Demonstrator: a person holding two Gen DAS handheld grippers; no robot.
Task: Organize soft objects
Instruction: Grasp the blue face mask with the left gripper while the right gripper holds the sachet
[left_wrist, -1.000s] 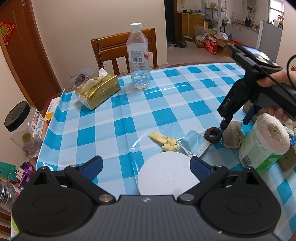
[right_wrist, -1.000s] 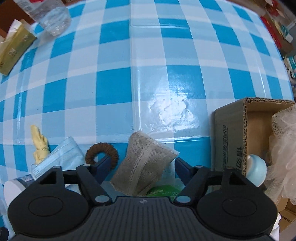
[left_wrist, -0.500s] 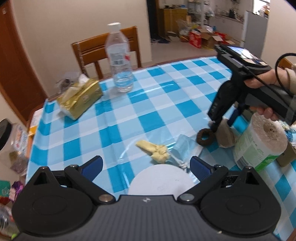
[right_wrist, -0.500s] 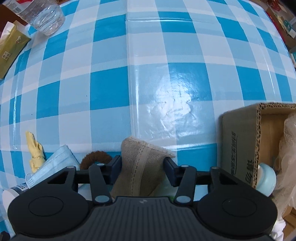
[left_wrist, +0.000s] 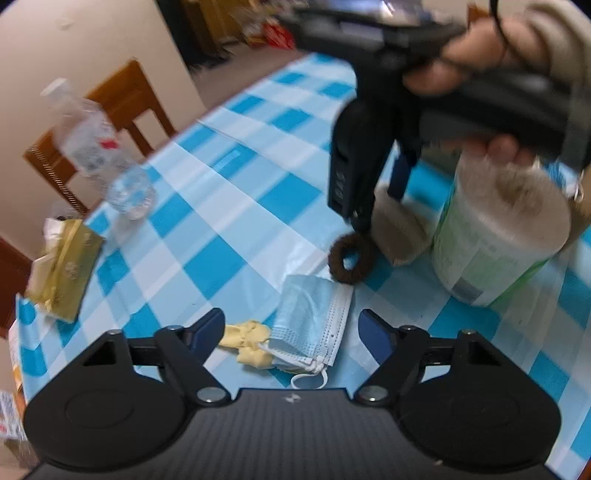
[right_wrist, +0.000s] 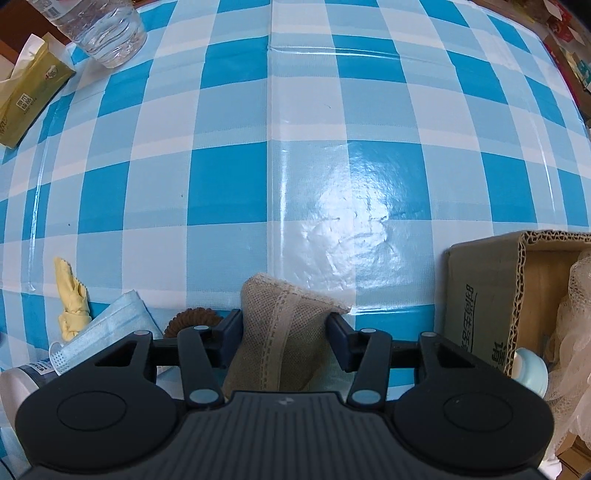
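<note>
Right tongs (right_wrist: 284, 332) pinched the pouch (right_wrist: 282, 332) on the worktop (right_wrist: 295, 147), box (right_wrist: 476, 295) just to their right. Left tongs (left_wrist: 291, 328), parted and just closing, straddled mask (left_wrist: 314, 321) and yellow cloth (left_wrist: 247, 341), untouched.

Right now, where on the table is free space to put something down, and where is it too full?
The widest bare patch of the checked tablecloth lies between the water bottle and tissue pack on one side and the cardboard box on the other. It is crowded around the beige pouch: hair tie, face mask, yellow cloth and paper roll.
</note>
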